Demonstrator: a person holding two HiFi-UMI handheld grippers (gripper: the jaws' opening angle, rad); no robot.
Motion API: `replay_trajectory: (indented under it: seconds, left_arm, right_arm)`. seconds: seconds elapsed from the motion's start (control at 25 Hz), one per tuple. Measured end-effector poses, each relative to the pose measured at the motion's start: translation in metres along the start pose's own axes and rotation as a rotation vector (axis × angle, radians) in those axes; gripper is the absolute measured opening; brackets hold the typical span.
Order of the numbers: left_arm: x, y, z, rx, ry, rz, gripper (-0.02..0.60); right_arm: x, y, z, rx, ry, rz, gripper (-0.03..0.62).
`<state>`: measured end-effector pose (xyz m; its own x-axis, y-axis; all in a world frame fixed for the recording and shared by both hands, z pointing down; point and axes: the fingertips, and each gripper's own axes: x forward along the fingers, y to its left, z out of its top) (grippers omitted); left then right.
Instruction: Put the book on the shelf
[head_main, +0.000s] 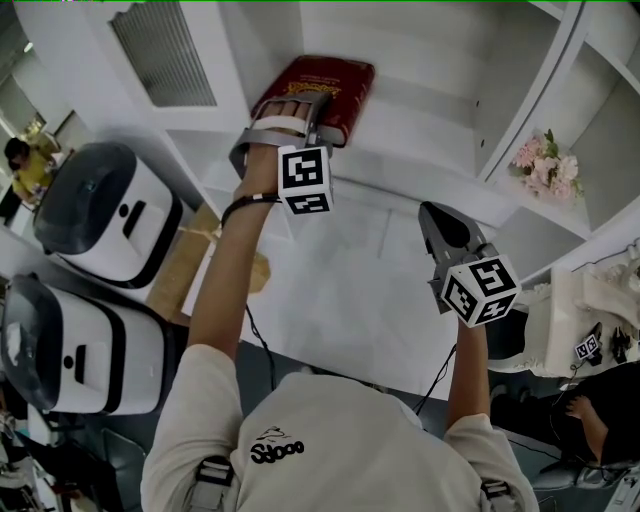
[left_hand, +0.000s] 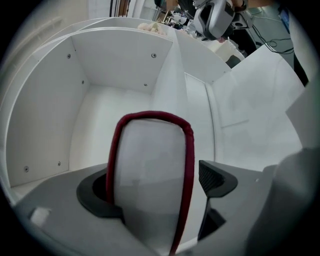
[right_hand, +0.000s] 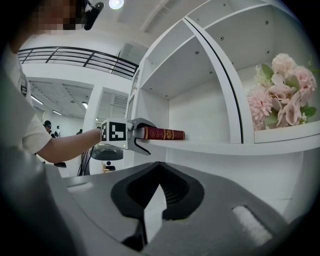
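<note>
A dark red book (head_main: 320, 85) lies flat on the white shelf (head_main: 420, 130), its spine facing out along the board's edge (right_hand: 162, 134). My left gripper (head_main: 290, 120) reaches around the near end of the book (left_hand: 150, 165) and stands open. The right pad (left_hand: 216, 179) is clear of the red cover, and the other jaw lies close along the opposite side. In the right gripper view, the left gripper (right_hand: 136, 137) has one jaw over the book and one hanging below the shelf edge. My right gripper (head_main: 432, 215) hovers lower right of the shelf, shut and empty (right_hand: 159, 175).
Pink flowers (head_main: 548, 165) sit in the compartment to the right of the book, behind a slanted divider (right_hand: 220, 75). Two white-and-black machines (head_main: 100, 210) stand at the left, with a cardboard piece (head_main: 185, 260) beside them. Another person (head_main: 590, 420) sits at the lower right.
</note>
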<state>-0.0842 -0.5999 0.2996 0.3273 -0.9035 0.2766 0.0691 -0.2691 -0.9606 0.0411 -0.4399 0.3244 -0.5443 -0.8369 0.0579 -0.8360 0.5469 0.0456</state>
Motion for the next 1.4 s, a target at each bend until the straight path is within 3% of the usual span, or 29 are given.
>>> replay_trajectory:
  seconds: [0.68,0.88,1.0,1.12,1.28,1.4]
  left_arm:
    - [0.028,0.004,-0.003,0.027,-0.006,-0.020,0.511]
    - [0.003,0.018,0.010,-0.025,-0.071,0.104,0.553]
    - [-0.029,0.014,0.020,-0.132,-0.128,0.120,0.554]
    - [-0.057,0.002,0.026,-0.303,-0.186,0.111,0.550]
    - [-0.087,-0.021,0.024,-0.459,-0.212,0.096,0.505]
    - [-0.111,-0.031,0.020,-0.652,-0.286,0.069,0.392]
  right_arm:
    - [0.002,0.000,0.004,-0.005,-0.014,0.009,0.002]
    - [-0.010,-0.001,0.011,-0.019,-0.027,0.009,0.002]
    - [-0.016,-0.004,0.015,-0.022,-0.037,0.005,0.002]
    - [-0.022,-0.005,0.019,-0.033,-0.045,0.005,0.002]
    - [-0.028,-0.002,0.018,-0.040,-0.042,0.013,0.002]
    - [-0.030,0.005,0.018,-0.029,-0.044,0.038,0.002]
